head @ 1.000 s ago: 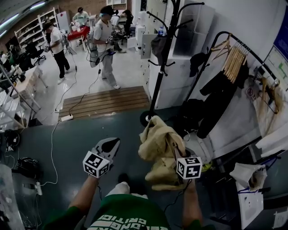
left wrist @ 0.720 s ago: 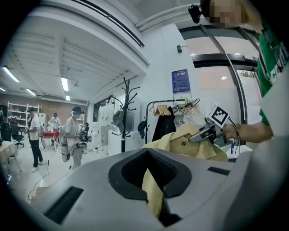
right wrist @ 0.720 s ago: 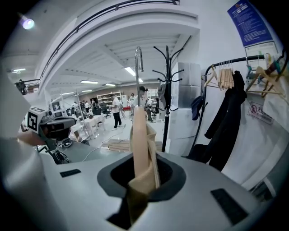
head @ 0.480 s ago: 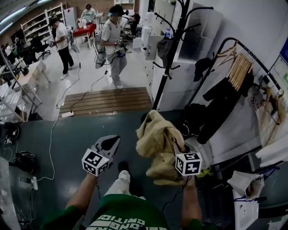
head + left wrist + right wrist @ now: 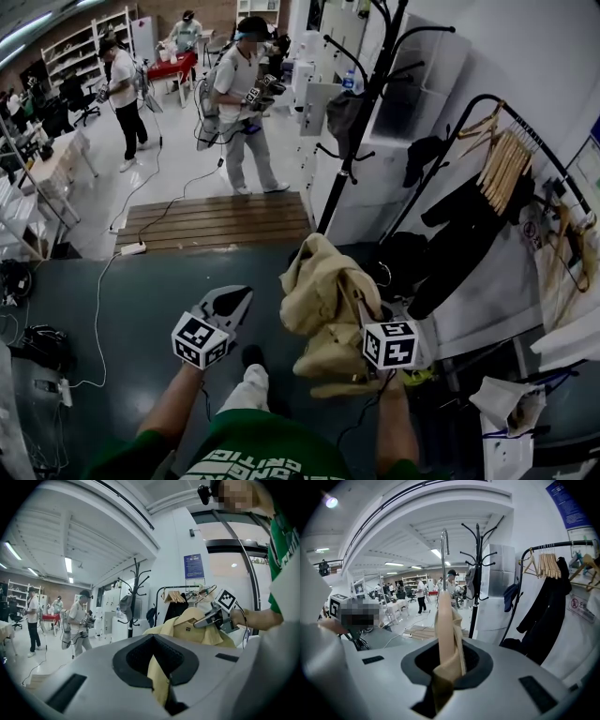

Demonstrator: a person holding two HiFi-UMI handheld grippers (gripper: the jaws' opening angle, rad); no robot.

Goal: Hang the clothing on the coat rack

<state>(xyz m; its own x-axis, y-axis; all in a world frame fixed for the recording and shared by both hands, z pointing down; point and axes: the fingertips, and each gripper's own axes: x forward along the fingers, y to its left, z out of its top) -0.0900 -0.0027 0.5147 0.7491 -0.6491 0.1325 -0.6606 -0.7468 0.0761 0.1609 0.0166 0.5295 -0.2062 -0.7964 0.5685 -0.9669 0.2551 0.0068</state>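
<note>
Looking down in the head view, the person holds a beige shirt [image 5: 323, 291] bunched up in front of the body, above a dark floor [image 5: 131, 300]. The right gripper [image 5: 375, 323] is buried in the cloth on the shirt's right side, with only its marker cube clear. The left gripper [image 5: 234, 300] is beside the shirt's left edge, and its hold cannot be made out from here. A black coat rack [image 5: 361, 122] stands ahead and well apart from the shirt, with a dark item on one of its hooks. To the right, wooden hangers [image 5: 506, 159] and a black coat [image 5: 464, 234] hang on a clothes rail. A wooden platform [image 5: 216, 220] lies on the floor farther off, and a person [image 5: 246, 103] stands beyond it.

In the left gripper view, the jaws are closed together on a narrow strip of the same yellowish cloth, which sits in the slot and runs down into it. Past the jaws the shirt hangs spread out with its collar upward, and the right gripper grips it near the collar. The coat rack stands behind and to the left.

In the right gripper view, the jaws are nearly closed and clamp a thick fold of the shirt, which rises straight up out of the slot. A metal hanger hook [image 5: 442, 559] sticks up above the fold. The coat rack stands just right of the hook, farther back, and the rail with the black coat is at the far right.
</note>
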